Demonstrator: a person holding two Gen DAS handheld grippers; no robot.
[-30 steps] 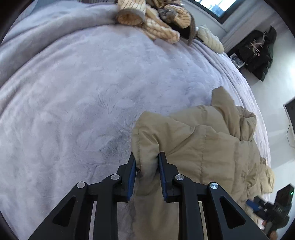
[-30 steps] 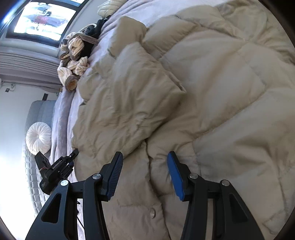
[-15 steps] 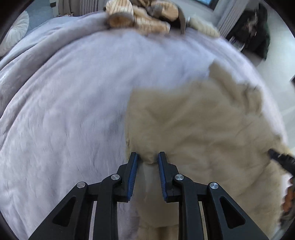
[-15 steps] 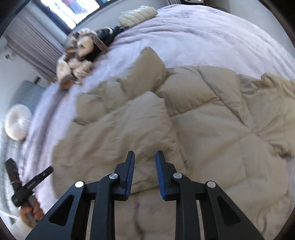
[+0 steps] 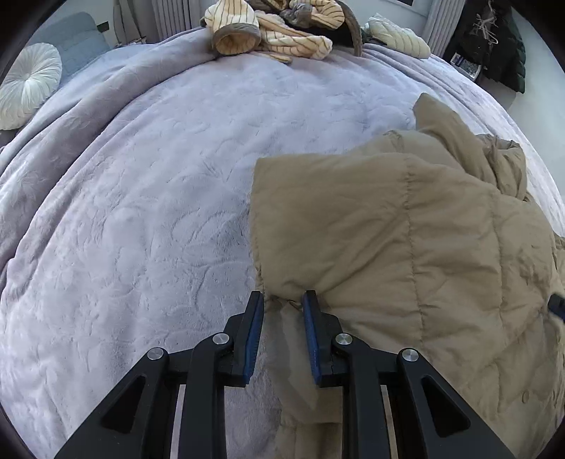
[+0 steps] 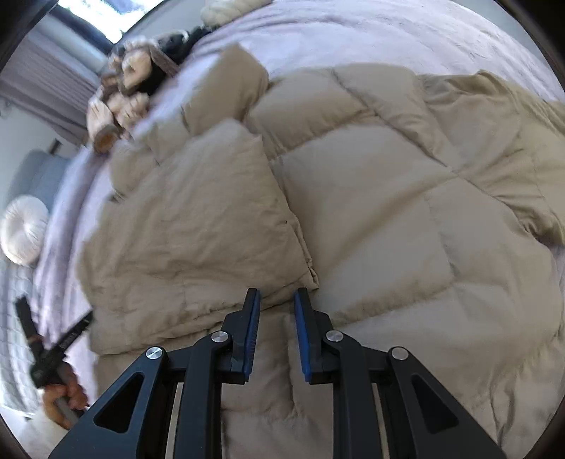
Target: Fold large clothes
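Note:
A large tan quilted puffer jacket [image 5: 423, 229] lies on a lilac plush bedspread [image 5: 159, 176]. My left gripper [image 5: 282, 300] is shut on the jacket's near left edge, with a fold of tan fabric pinched between the blue pads. In the right wrist view the jacket [image 6: 370, 197] fills most of the frame, one panel folded over the body. My right gripper [image 6: 277, 296] has its jaws narrowly closed on the jacket fabric at the edge of that folded panel. The left gripper and the hand holding it show at the lower left [image 6: 53, 356].
A pile of cream striped clothes [image 5: 275, 28] lies at the far side of the bed. A round white cushion [image 5: 28, 84] sits on a blue seat at the left. A dark coat [image 5: 501, 42] hangs beyond the bed at the right.
My right gripper closed from wide open onto the jacket fabric. My left gripper kept its hold and pulled the jacket's edge flatter on the bed. Both cameras swung.

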